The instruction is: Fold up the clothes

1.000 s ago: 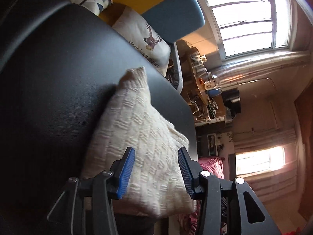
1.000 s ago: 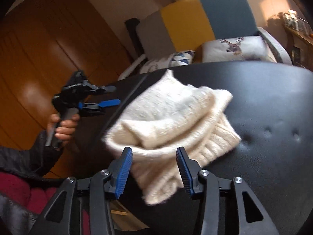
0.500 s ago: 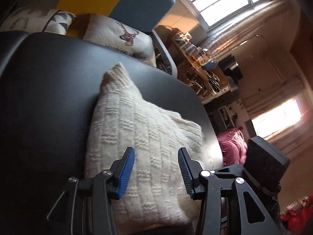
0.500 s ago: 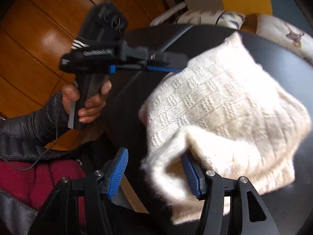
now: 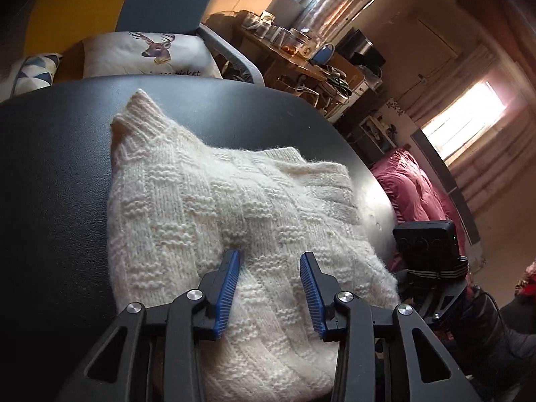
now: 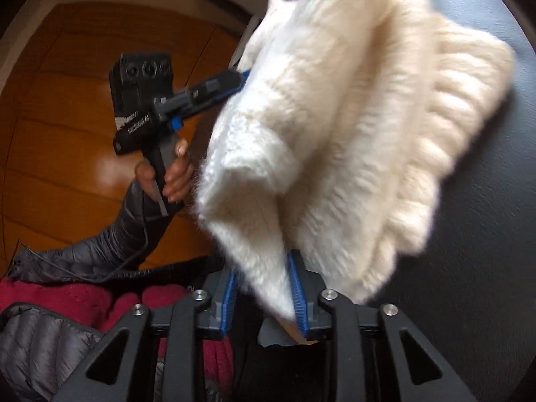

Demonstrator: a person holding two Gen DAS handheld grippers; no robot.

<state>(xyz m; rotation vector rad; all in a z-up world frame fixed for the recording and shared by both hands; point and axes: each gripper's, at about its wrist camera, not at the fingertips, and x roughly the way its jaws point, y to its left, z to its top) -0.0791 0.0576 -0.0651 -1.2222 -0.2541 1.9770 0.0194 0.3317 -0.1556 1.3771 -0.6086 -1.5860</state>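
The cream knitted sweater lies folded in a thick bundle on the black counter, close to the near edge, with one ribbed corner pointing toward the far edge where the cushions sit behind. A second ago both claws hovered wide open over it; now the right claw has narrowed onto a fold at the near right corner of the bundle and grips it, the wool bunched between its blue pads, with that corner raised off the counter and blurred with motion. The left claw has come lower and closer over the near edge of the sweater, its fingers spread apart with nothing between them; its left pad seems to press on the knit, though contact is hard to confirm. In the right wrist view the left claw's tip reaches the left side of the bundle, held by a hand in a dark padded sleeve. This looks like the start of another fold or a lift of the finished bundle, with the right claw pulling and the left steadying. The loose thick knit could slip or unfold if lifted by one corner alone.
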